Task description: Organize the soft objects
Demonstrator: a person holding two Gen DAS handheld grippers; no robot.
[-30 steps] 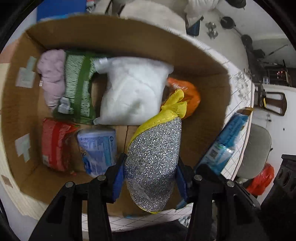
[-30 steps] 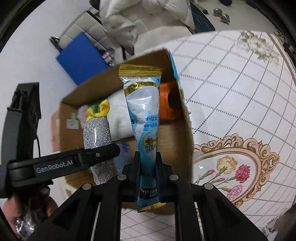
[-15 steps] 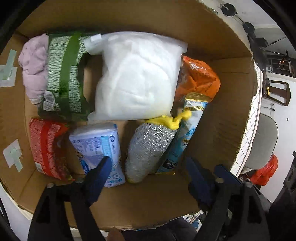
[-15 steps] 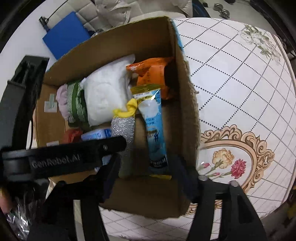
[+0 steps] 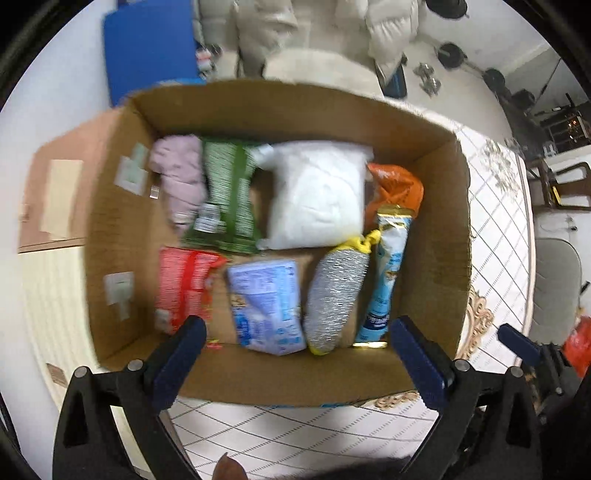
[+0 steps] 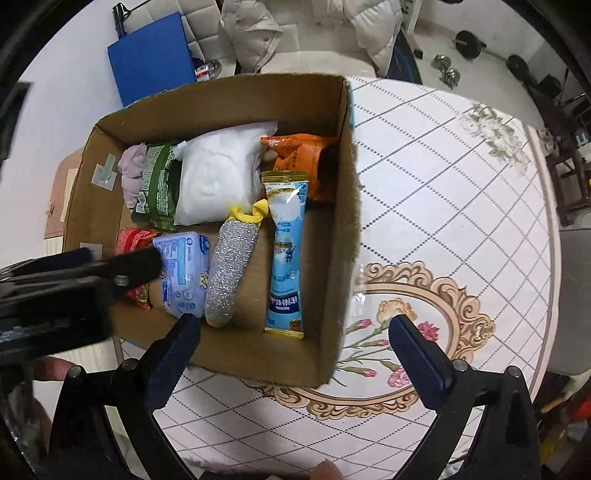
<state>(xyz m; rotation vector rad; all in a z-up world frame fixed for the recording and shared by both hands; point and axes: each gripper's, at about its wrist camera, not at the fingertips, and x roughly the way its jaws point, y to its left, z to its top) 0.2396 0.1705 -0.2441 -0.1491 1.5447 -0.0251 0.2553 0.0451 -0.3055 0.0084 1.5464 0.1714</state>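
An open cardboard box [image 5: 436, 258] [image 6: 343, 229] stands on the patterned table. Inside lie a silver glitter pouch with yellow trim [image 5: 334, 295] [image 6: 231, 269], a long blue-and-white sachet [image 5: 388, 277] [image 6: 286, 254], a white pillow pack [image 5: 314, 195] [image 6: 218, 177], an orange bag [image 5: 397, 188] [image 6: 303, 155], a green packet [image 5: 227, 195], a pink cloth [image 5: 179, 177], a red packet [image 5: 183, 288] and a light blue wipes pack [image 5: 266, 302] [image 6: 183, 269]. My left gripper [image 5: 295, 365] is open and empty above the box's near wall. My right gripper [image 6: 295, 358] is open and empty over the box's near right corner.
The white tablecloth with a floral medallion [image 6: 417, 325] spreads to the right of the box. A blue board [image 6: 155, 70] and a white padded jacket [image 6: 295, 33] lie behind the box. The left gripper's arm [image 6: 55, 291] crosses the right wrist view at the left.
A second ago each gripper held an item: left the glitter pouch, right the blue sachet. Both were let go into the box, and both grippers have opened and pulled back above it.
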